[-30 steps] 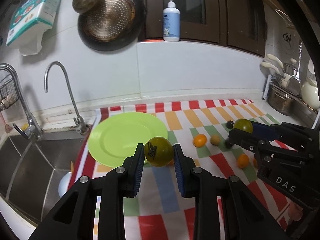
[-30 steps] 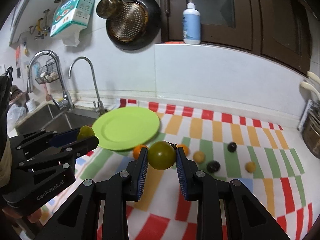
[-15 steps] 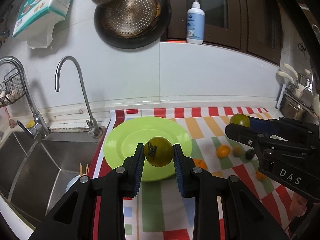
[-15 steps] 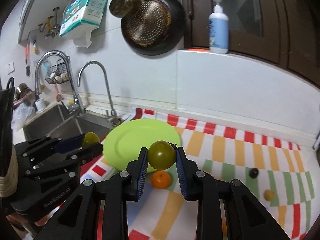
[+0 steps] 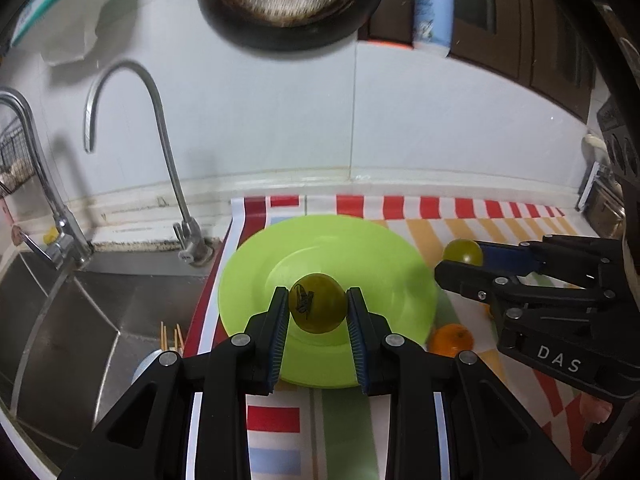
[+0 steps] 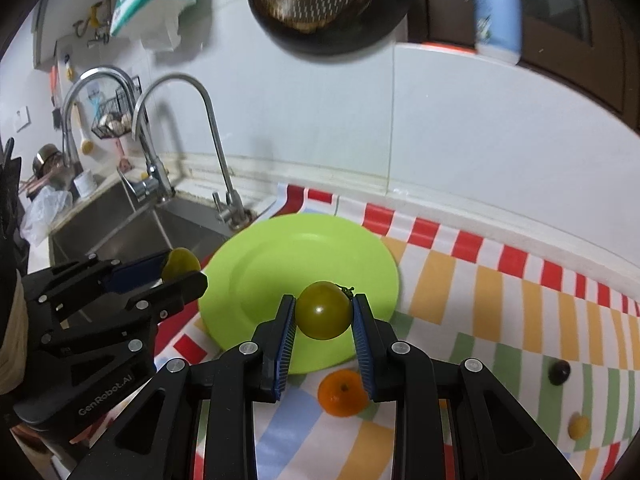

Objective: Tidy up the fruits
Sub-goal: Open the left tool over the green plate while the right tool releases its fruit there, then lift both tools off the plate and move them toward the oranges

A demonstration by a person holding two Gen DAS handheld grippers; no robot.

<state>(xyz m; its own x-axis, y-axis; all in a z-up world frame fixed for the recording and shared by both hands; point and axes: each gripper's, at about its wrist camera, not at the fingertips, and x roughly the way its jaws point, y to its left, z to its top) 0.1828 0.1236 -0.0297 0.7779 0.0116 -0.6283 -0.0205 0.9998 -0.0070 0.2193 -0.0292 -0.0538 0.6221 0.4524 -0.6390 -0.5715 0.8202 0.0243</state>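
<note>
Green fruit with a dark mark [image 5: 317,308] sits squeezed between the blue pads of our left gripper [image 5: 318,312], and in the left wrist view we hold it up over the bright green plate [image 5: 260,280]. The plate lies on the striped cloth [image 5: 460,208] just beside the sink [image 5: 80,320]. On the right side of this view we see our right gripper [image 5: 460,260] with its own green fruit [image 5: 463,251] pinched at the tip, and an orange fruit [image 5: 451,339] lies on the cloth just beside the plate. From the right wrist view, our right gripper [image 6: 323,318] is closed tight on a green fruit with a little stem [image 6: 323,316], over the near edge of the plate [image 6: 280,248]. Our left gripper [image 6: 188,272] shows at the left, gripping its fruit [image 6: 180,267]. An orange fruit [image 6: 340,394] lies on the cloth [image 6: 500,300] below, and a dark fruit [image 6: 559,372] and a small yellow fruit [image 6: 579,427] lie far off to the right.
</note>
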